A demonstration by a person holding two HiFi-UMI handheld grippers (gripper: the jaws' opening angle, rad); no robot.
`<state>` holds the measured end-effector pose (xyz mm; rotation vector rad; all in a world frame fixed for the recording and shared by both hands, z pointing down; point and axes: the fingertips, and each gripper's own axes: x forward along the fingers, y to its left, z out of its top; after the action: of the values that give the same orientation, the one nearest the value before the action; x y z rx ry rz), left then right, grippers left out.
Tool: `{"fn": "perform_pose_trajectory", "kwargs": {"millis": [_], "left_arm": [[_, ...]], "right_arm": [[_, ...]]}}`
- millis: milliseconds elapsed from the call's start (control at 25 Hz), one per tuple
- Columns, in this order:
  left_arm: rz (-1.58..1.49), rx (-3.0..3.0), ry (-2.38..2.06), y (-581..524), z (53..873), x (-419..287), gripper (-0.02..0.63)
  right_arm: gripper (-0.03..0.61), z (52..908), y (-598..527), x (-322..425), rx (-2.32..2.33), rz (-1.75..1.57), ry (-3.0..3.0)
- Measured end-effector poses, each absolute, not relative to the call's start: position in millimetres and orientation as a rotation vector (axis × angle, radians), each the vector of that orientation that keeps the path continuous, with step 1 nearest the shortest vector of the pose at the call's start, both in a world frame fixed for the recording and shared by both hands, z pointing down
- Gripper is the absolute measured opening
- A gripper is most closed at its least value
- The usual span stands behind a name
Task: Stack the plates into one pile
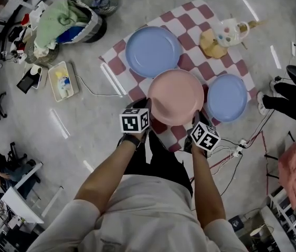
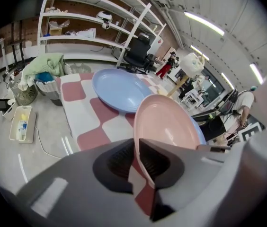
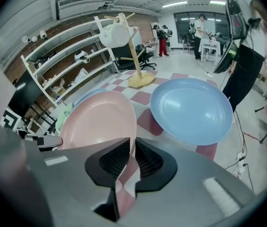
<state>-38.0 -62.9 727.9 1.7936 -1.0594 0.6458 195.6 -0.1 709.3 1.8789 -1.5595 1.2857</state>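
A pink plate hangs above the checked cloth, held by both grippers at its near rim. My left gripper is shut on its left edge, and the pink plate runs between its jaws. My right gripper is shut on the right edge of the same pink plate. A large blue plate lies on the cloth behind it, also the large blue plate. A smaller blue plate lies to the right, also the smaller blue plate.
A wooden mug tree with a white mug stands at the cloth's far right corner. A basket of laundry and a white tray sit on the floor at left. Cables and a power strip lie at right.
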Motion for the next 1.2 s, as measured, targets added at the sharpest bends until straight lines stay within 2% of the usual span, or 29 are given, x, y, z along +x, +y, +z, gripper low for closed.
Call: {"fn": "perform_pose_trajectory", "kwargs": {"millis": [560,1200], "left_arm": [[0.596,1.808,-1.128,-157,702,-91,0.037],[0.655,1.769,-1.15,-257,724,-130,0.037]], "right_arm": [[0.048,682,-103,145,1.859,1.21,-1.671],[0.048,702,-201,109,1.856,1.207,-1.673]]}}
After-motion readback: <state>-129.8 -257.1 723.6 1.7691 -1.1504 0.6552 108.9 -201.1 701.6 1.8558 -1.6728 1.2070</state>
